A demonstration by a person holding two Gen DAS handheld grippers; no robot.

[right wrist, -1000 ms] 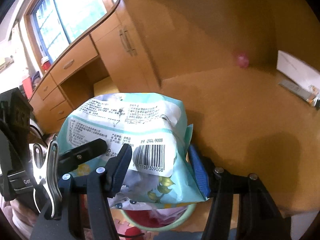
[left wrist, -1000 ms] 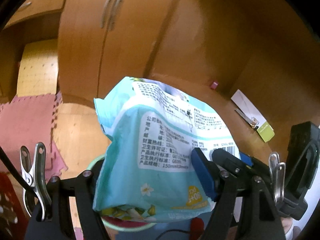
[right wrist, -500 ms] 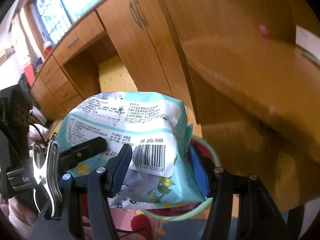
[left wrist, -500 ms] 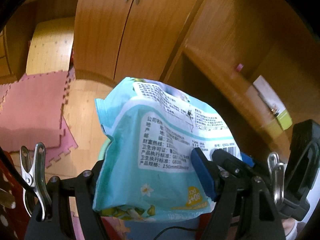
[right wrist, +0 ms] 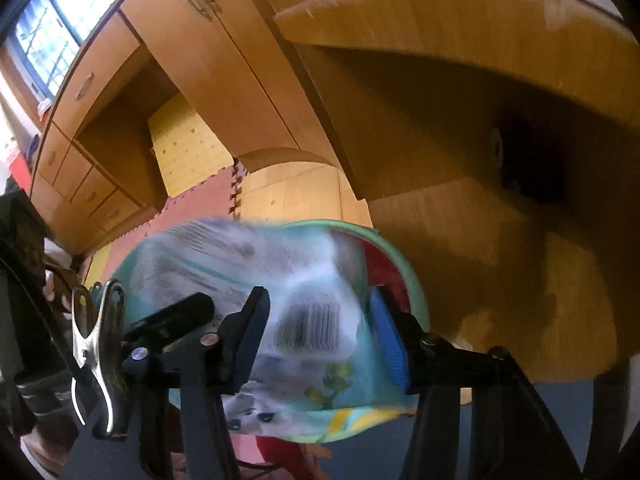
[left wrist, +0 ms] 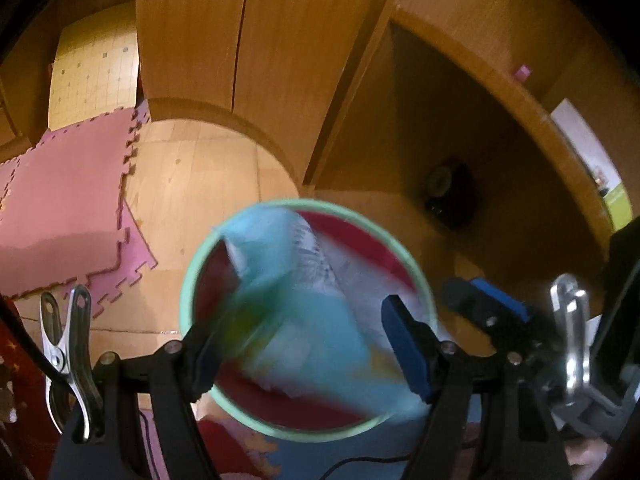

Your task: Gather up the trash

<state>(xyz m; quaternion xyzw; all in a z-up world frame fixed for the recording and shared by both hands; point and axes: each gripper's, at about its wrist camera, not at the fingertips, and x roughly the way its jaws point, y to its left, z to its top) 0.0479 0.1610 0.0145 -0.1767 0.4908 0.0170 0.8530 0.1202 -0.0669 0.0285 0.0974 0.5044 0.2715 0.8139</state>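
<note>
On your left, the left gripper point(left wrist: 302, 340) now looks almost straight down into the green-rimmed bin point(left wrist: 188, 280). A second ago it faced the cupboard doors, and only a sliver of that rim showed under the wipes pack point(left wrist: 288, 280). The pack was sharp and upright between the fingers then. Now it is a blur, tipped away from you, its top lying inside the rim's circle. The fingers stand as wide as before, but the blur hides whether their pads still press on it, so you cannot tell if this side still holds.

On your right, the right gripper point(right wrist: 318, 316) has dipped too, and the surface point(right wrist: 440, 20) has climbed to the top of its view. Its fingers have just been closing, with the pack point(right wrist: 240, 256) filling the gap between them, apparently pinched. The barcode sits a little lower than it did.

You are probably at the drop. The pack is over the bin's mouth point(right wrist: 408, 280) but not yet lying in it.
</note>
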